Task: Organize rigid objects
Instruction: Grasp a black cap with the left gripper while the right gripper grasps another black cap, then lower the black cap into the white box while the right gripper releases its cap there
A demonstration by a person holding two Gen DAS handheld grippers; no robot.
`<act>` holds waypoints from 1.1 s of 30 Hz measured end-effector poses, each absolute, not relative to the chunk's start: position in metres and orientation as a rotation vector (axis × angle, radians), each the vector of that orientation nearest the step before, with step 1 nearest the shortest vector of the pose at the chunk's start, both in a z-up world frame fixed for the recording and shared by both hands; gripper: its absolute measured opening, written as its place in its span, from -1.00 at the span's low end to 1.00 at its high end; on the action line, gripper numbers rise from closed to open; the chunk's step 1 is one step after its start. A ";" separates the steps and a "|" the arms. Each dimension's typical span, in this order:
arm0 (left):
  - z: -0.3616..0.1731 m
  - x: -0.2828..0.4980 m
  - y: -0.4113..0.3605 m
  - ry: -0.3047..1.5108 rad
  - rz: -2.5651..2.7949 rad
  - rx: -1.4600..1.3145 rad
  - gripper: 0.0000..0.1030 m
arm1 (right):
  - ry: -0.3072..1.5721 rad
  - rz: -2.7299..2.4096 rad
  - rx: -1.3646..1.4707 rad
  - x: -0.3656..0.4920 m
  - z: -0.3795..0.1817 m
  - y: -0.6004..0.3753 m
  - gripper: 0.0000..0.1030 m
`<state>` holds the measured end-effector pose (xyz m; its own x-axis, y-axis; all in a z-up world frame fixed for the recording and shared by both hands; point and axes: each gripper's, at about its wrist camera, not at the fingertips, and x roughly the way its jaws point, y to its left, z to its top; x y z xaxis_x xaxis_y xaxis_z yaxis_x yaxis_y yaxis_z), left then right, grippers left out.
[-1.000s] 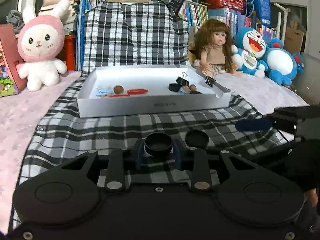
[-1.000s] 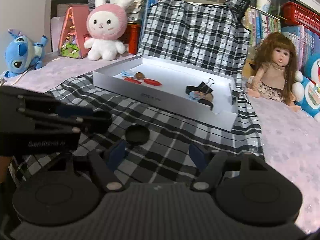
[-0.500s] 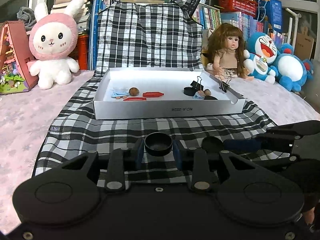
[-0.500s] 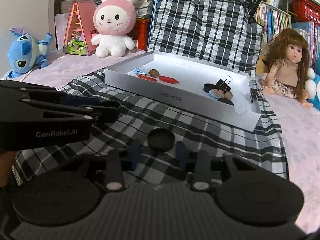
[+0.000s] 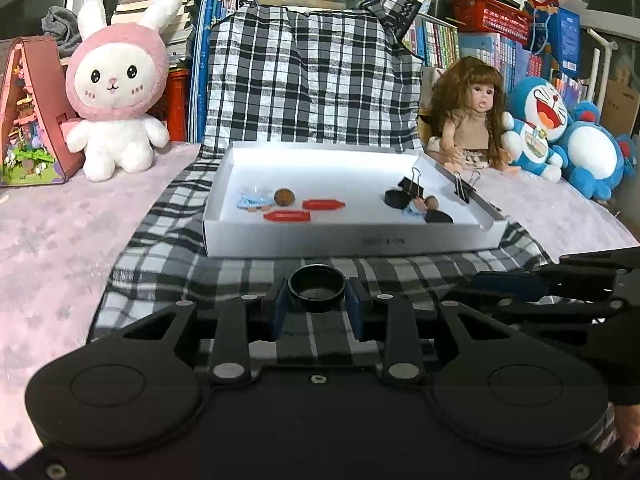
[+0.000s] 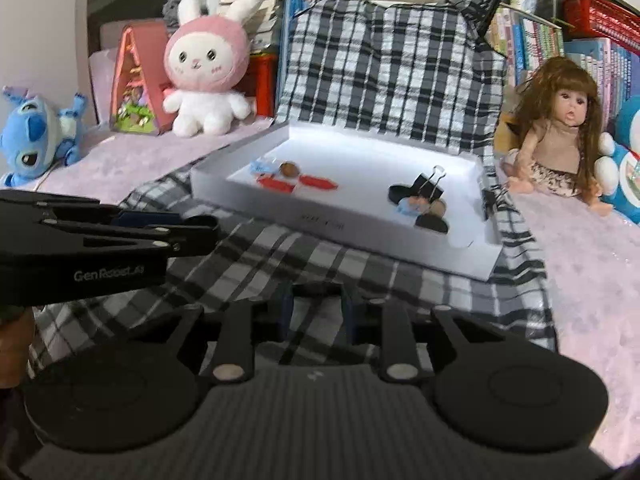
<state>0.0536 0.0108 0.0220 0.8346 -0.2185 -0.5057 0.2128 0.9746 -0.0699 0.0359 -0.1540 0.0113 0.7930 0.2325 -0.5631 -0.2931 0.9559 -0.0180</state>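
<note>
My left gripper is shut on a black round cap, held above the plaid cloth in front of the white tray. My right gripper has its jaws drawn close together; a second black cap seen earlier is now hidden, and I cannot tell if it sits between them. The tray holds two red pieces, a walnut, a blue clip, binder clips and black caps. Each gripper shows in the other's view, the right one and the left one.
A plaid cloth covers the pink table. Behind stand a bunny plush, a toy house, a doll, Doraemon plushes, a Stitch plush and books.
My right gripper went from wide open to nearly shut as it came forward over the second black cap, which is now out of sight. My left gripper lifted with its cap toward the tray.
</note>
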 end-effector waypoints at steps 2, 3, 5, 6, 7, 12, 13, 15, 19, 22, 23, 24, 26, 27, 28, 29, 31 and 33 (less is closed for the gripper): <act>0.030 0.061 0.012 0.531 -0.226 -0.015 -0.42 | 0.588 0.268 -0.087 0.043 0.018 -0.158 -0.50; 0.034 0.065 0.013 0.524 -0.223 -0.015 -0.42 | 0.587 0.260 -0.076 0.047 0.021 -0.160 -0.53; 0.041 0.072 0.015 0.513 -0.219 -0.014 -0.42 | 0.589 0.247 -0.061 0.054 0.026 -0.165 -0.59; 0.044 0.076 0.015 0.509 -0.216 -0.015 -0.42 | 0.590 0.242 -0.051 0.057 0.028 -0.167 -0.61; 0.047 0.079 0.016 0.507 -0.214 -0.019 -0.42 | 0.591 0.237 -0.039 0.060 0.030 -0.170 -0.61; 0.050 0.083 0.018 0.506 -0.213 -0.029 -0.42 | 0.589 0.225 -0.012 0.059 0.030 -0.182 -0.62; 0.049 0.082 0.019 0.510 -0.214 -0.029 -0.42 | 0.592 0.228 -0.011 0.057 0.028 -0.182 -0.62; 0.046 0.082 0.019 0.520 -0.216 -0.029 -0.42 | 0.597 0.260 -0.001 0.054 0.024 -0.185 -0.58; 0.039 0.078 0.019 0.532 -0.217 -0.026 -0.42 | 0.614 0.328 -0.011 0.043 0.016 -0.182 0.01; 0.035 0.076 0.018 0.539 -0.219 -0.021 -0.42 | 0.606 0.325 -0.063 0.033 0.008 -0.176 0.27; 0.034 0.076 0.018 0.541 -0.219 -0.018 -0.42 | 0.610 0.326 -0.081 0.031 0.006 -0.173 0.32; 0.033 0.075 0.017 0.543 -0.219 -0.017 -0.42 | 0.614 0.327 -0.097 0.029 0.003 -0.171 0.36; 0.032 0.075 0.017 0.547 -0.219 -0.014 -0.42 | 0.625 0.324 -0.121 0.027 -0.002 -0.168 0.37; 0.031 0.075 0.017 0.548 -0.218 -0.014 -0.42 | 0.633 0.316 -0.133 0.028 -0.004 -0.167 0.37; 0.031 0.075 0.017 0.548 -0.217 -0.014 -0.42 | 0.637 0.310 -0.143 0.027 -0.006 -0.166 0.37; 0.031 0.075 0.017 0.548 -0.217 -0.015 -0.42 | 0.641 0.306 -0.148 0.027 -0.008 -0.165 0.36; 0.032 0.076 0.018 0.547 -0.217 -0.018 -0.42 | 0.650 0.294 -0.145 0.028 -0.009 -0.164 -0.05; 0.034 0.078 0.019 0.545 -0.218 -0.020 -0.42 | 0.657 0.271 -0.141 0.030 -0.007 -0.165 -0.28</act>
